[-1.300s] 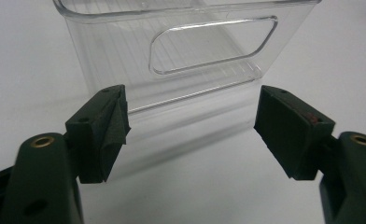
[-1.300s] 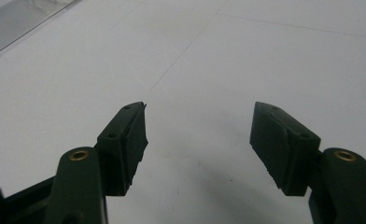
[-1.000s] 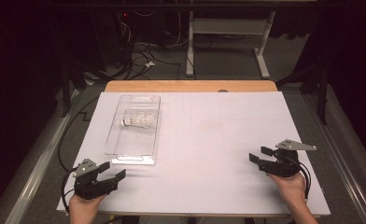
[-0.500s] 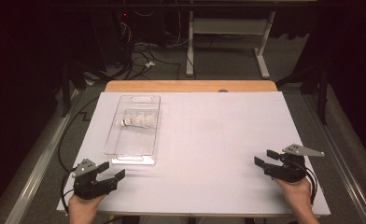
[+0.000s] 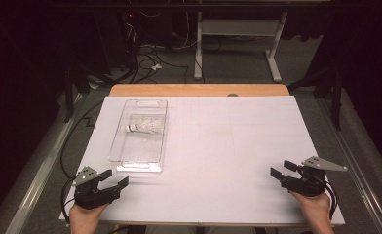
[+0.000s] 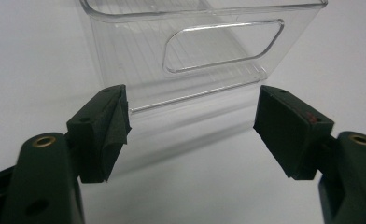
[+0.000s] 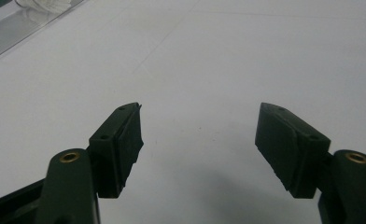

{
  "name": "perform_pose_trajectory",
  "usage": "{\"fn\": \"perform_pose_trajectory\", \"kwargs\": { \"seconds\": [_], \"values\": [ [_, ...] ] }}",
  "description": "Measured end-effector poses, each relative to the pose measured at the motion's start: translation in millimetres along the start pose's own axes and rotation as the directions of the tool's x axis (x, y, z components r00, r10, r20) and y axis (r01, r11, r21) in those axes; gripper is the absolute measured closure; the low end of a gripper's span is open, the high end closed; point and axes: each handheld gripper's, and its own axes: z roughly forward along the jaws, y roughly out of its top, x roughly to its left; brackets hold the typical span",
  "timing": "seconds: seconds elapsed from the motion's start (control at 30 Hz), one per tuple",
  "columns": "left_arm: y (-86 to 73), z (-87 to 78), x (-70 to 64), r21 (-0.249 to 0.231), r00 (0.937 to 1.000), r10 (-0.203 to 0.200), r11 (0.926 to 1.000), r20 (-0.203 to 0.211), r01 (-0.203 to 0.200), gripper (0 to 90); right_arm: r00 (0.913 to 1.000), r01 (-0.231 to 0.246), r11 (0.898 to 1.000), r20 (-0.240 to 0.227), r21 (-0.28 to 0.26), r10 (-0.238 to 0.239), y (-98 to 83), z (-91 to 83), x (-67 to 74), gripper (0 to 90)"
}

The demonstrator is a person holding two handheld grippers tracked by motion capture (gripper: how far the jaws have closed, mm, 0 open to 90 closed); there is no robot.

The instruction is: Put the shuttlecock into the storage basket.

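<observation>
A clear plastic tray [image 5: 139, 136] is set on the white table [image 5: 228, 146], with a shuttlecock [image 5: 143, 126] lying inside it. The left gripper [image 5: 113, 179] is held just before the tray's near end, fingers [image 6: 104, 130] spread and empty. The right gripper [image 5: 284, 169] is kept well apart from the tray; its fingers [image 7: 120, 144] have just been opening, with nothing between them.

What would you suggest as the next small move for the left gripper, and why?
Probably ease the left gripper forward toward the clear tray: its jaws stand open and empty, aimed at the tray's near end wall with the handle cutout, and white table shows between them.
</observation>
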Motion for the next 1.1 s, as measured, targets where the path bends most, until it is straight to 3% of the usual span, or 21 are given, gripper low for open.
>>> {"fn": "perform_pose_trajectory", "kwargs": {
  "seconds": [0.33,1.1],
  "values": [
    [-0.1,-0.6,0.4,-0.003,1.0,-0.001,1.0,0.006,0.001,27.7,0.9994,-0.033,0.999,0.011,-0.007,0.033,-6.0,-3.2,-3.4,30.7],
    [0.7,0.1,2.8,0.003,0.9997,-0.007,1.0,0.022,0.007,27.7,0.9987,-0.051,0.999,0.003,-0.014,0.051,-7.2,-0.5,-7.3,27.7]
  ]
}}
